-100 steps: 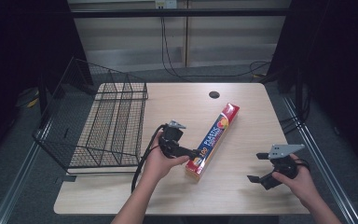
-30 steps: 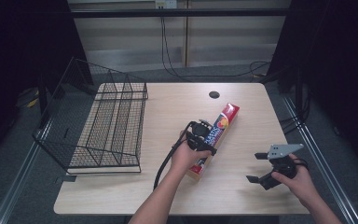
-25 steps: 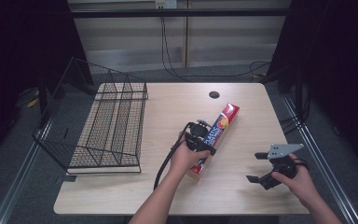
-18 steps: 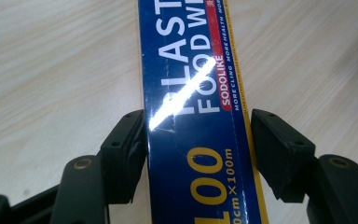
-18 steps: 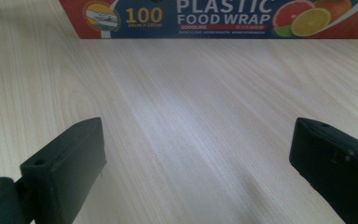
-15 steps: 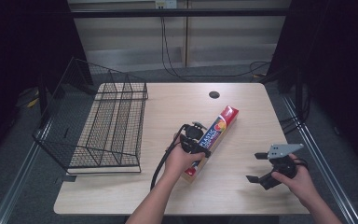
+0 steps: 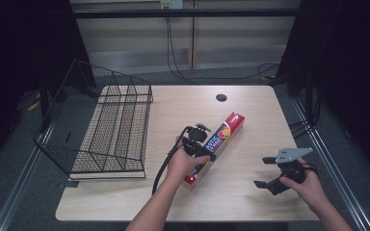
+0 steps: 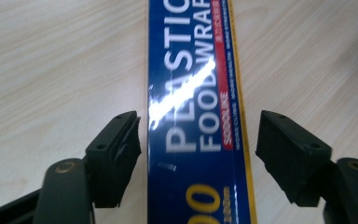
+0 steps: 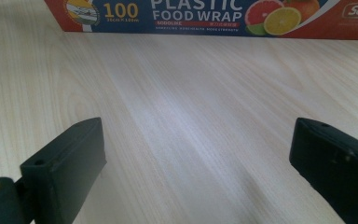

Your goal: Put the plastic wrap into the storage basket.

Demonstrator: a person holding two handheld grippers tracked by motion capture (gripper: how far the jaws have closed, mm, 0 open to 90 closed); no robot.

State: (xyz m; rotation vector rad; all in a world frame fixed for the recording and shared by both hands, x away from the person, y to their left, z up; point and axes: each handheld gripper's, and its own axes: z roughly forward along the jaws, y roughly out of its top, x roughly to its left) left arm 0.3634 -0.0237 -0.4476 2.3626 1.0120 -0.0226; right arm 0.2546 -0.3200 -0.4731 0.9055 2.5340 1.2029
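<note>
Since the earliest frame, our left gripper (image 7: 203,144) has travelled from the table just left of the plastic wrap box (image 7: 215,147) to a spot right over the box's middle, and the box itself has turned slightly, its near end now closer to the near edge of the table (image 7: 250,106). Our left jaws have just been opening: in the left gripper view they stand on either side of the box (image 8: 196,116), with a small gap at each pad, so we are not gripping it. The box lies flat on the wood, slanting from near-left to far-right, well to the right of the wire basket (image 7: 111,130). Our right gripper (image 7: 270,173) has kept to its place at the near right of the table, apart from the box, its jaws wide open over bare wood with nothing between them.
</note>
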